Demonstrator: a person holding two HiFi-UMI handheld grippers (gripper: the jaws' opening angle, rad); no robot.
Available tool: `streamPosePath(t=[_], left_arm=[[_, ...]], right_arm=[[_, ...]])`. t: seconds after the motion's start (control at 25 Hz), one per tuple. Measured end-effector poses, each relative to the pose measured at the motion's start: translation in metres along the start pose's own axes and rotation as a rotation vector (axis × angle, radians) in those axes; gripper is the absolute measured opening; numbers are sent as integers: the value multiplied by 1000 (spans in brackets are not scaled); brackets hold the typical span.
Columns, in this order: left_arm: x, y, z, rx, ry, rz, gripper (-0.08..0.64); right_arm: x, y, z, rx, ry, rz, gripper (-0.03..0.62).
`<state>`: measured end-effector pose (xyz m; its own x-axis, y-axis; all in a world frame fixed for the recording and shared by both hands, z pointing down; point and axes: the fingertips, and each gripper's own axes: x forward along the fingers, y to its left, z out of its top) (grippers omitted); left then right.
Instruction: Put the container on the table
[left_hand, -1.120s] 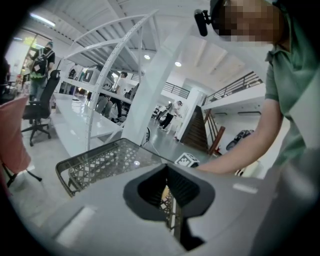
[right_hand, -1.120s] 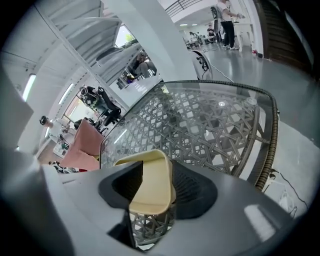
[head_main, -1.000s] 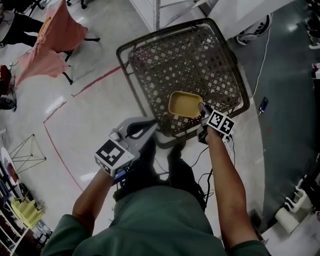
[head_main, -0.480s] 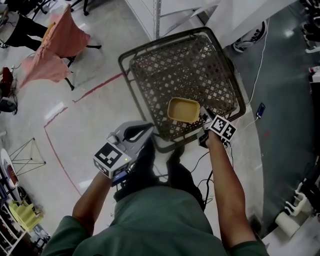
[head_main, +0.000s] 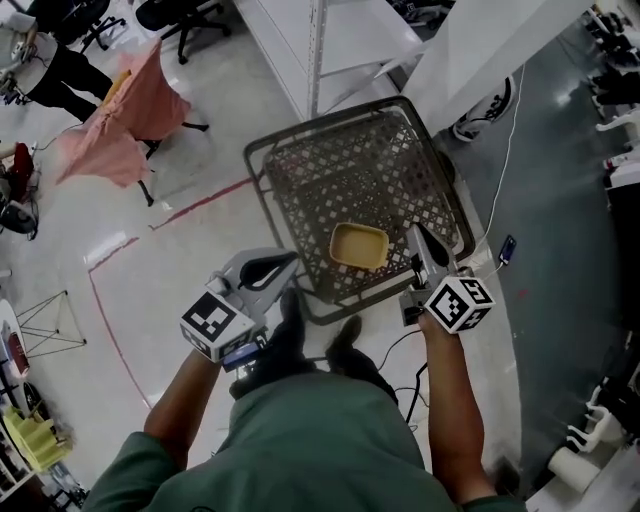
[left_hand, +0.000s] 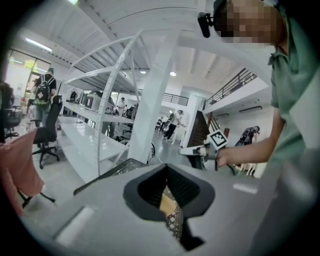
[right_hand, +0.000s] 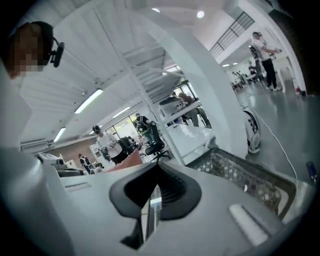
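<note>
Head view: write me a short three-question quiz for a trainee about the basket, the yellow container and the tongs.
1. Where does the yellow container lie? A: on a table. B: in the basket. C: on the bare floor.
2. True or false: the right tongs grip the container.
3. How many containers are in the basket?

Key
1. B.
2. False. Their jaws have just been closing, with nothing between them, and they are clear of the container.
3. One.
</note>
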<state>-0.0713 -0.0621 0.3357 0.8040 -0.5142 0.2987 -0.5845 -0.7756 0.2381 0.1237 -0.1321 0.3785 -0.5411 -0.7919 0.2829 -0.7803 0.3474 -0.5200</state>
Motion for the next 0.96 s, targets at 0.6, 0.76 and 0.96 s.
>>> streamPosePath(t=[0.6, 0.76, 0.96], left_arm=[[-70, -6, 81, 108, -164, 116, 3], [-83, -13, 91, 136, -188, 130, 3], [-107, -33, 97, 159, -212, 131, 3]], right_arm=[[-126, 190, 122, -375, -275, 219, 3], [-153, 214, 136, -422, -325, 239, 3], [-183, 239, 135, -451, -346, 249, 3]])
